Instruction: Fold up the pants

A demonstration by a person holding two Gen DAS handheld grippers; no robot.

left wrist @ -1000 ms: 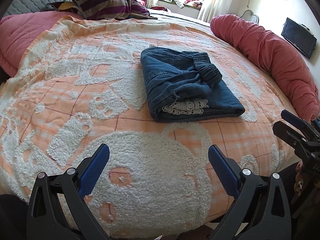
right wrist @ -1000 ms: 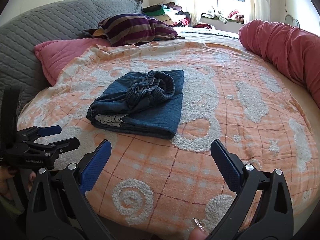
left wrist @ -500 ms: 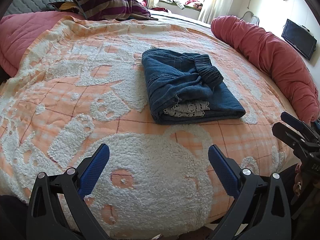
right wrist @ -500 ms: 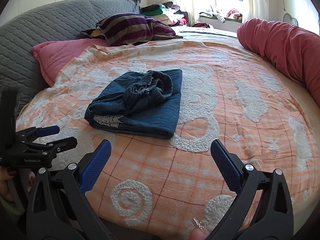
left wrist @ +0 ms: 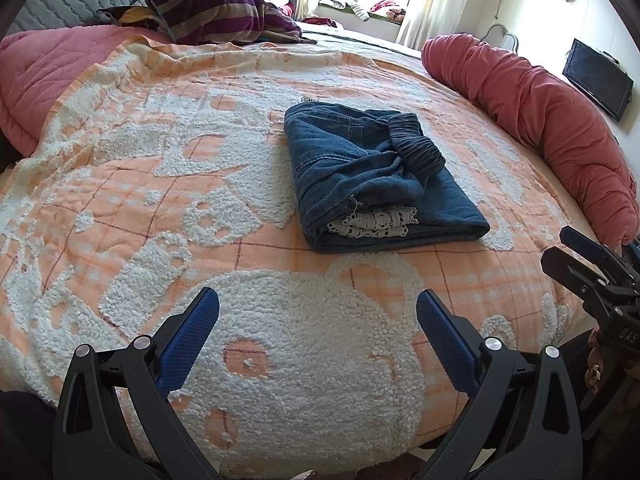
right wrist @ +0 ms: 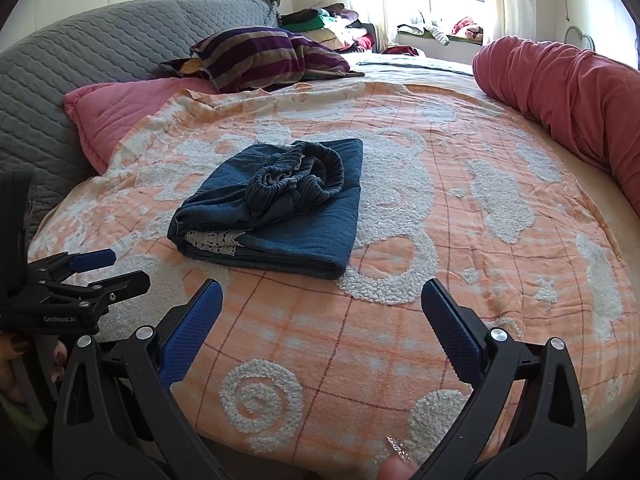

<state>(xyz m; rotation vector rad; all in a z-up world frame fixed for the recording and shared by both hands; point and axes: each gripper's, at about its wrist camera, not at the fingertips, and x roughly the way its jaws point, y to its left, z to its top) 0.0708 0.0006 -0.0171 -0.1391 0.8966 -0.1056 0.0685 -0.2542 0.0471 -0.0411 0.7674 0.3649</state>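
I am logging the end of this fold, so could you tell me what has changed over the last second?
Hardly anything: the left gripper and right gripper drift only slightly, both open and empty. Nothing was grasped or released. The folded pants lie in the same bundle on the bedspread, lace trim showing at the near edge.

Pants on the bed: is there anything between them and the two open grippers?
Nothing visible. Only bare blanket lies between the folded pants and the left gripper, and likewise before the right gripper.
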